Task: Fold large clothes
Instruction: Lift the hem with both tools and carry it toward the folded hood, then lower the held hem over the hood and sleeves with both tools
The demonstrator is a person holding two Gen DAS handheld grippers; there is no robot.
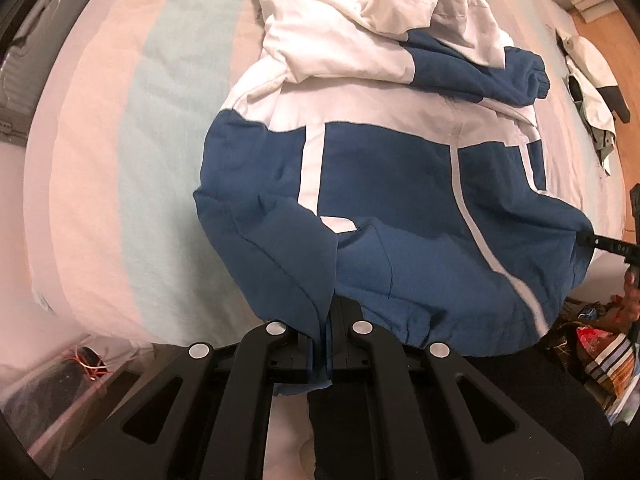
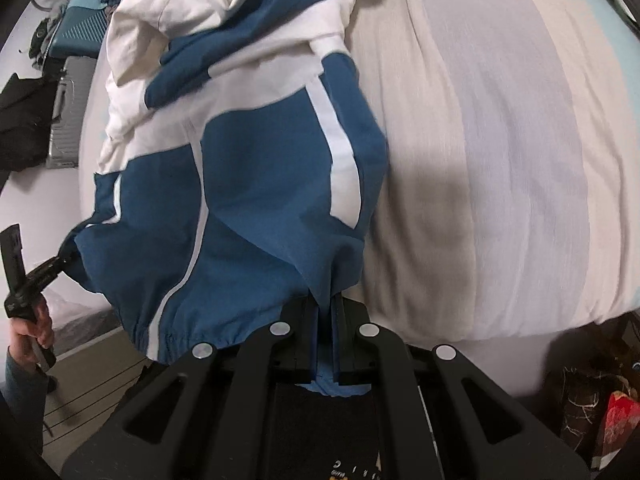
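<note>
A blue and white jacket point(image 1: 380, 168) lies on the striped bed point(image 1: 100, 160), its sleeves and white top bunched at the far end. Its blue hem is lifted off the bed toward me. My left gripper point(image 1: 326, 312) is shut on one corner of the hem, with blue cloth pinched between the fingers. At the right edge of the left wrist view, my right gripper point(image 1: 592, 240) grips the other corner. In the right wrist view the jacket point(image 2: 260, 184) hangs from my right gripper point(image 2: 326, 304), also shut on blue cloth. My left gripper point(image 2: 60, 260) holds the far corner there, with a hand point(image 2: 28, 336) on its handle.
Another pale garment point(image 1: 592, 80) lies at the bed's right side. A grey suitcase point(image 2: 64, 120) and a teal case point(image 2: 84, 24) stand beside the bed point(image 2: 500, 160). Bags with colourful contents point(image 2: 616, 416) sit on the floor near the bed's foot.
</note>
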